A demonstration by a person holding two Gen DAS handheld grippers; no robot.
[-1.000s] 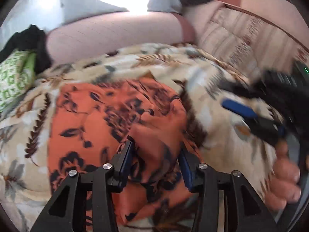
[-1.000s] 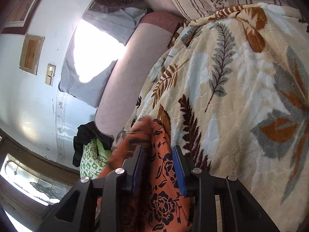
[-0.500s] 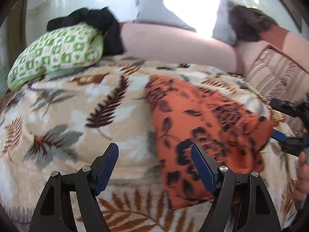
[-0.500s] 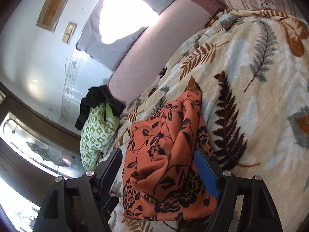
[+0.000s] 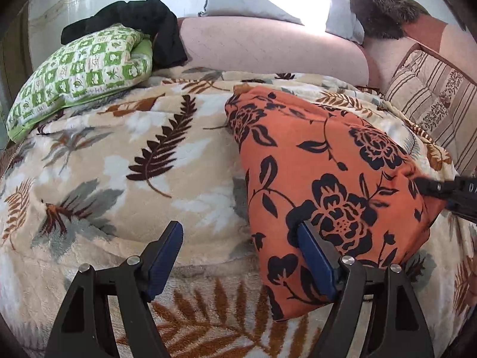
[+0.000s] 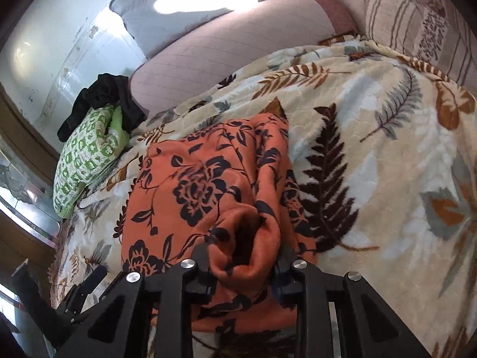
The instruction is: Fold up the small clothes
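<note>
We've got our right gripper (image 6: 243, 271) pinched tight on a bunched fold of the orange floral cloth (image 6: 202, 185), which lies on the leafy blanket (image 6: 372, 161) straight ahead. Our left gripper (image 5: 238, 253) gapes wide, holding nothing, its right finger (image 5: 316, 256) against the cloth's near edge.

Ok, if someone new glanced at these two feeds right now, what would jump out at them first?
The orange floral garment, lying partly folded on the leaf-print blanket, dominates both views. The right gripper is shut on a bunched fold at its near edge, while the left gripper stands open, one finger over the cloth. At the far left, a green checked pillow with a black garment draped on it stands out.
</note>
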